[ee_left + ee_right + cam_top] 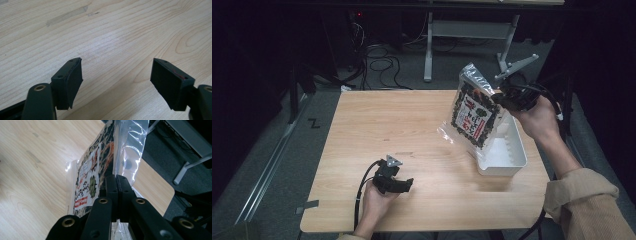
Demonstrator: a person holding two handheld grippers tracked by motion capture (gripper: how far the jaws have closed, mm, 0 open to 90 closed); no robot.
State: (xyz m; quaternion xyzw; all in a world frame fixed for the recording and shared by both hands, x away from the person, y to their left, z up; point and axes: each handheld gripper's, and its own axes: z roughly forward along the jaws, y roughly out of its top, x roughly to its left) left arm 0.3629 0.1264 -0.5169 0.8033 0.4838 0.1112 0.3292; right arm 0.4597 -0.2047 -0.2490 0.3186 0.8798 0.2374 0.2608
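A clear plastic snack bag [475, 114] with a dark, red and white label hangs in the air above the table's right side, over the white tray [504, 161]. My right gripper [501, 96] is shut on the bag's upper right edge; in the right gripper view its jaws pinch the bag [93, 173] near the sealed clear strip. My left gripper [408, 184] rests low on the table near the front edge, open, with bare wood between its fingers [72, 80].
The wooden table [387, 130] stands on a grey floor. Behind it are cables [382, 65] and a grey metal stand [429, 45]. The white tray sits close to the table's right edge.
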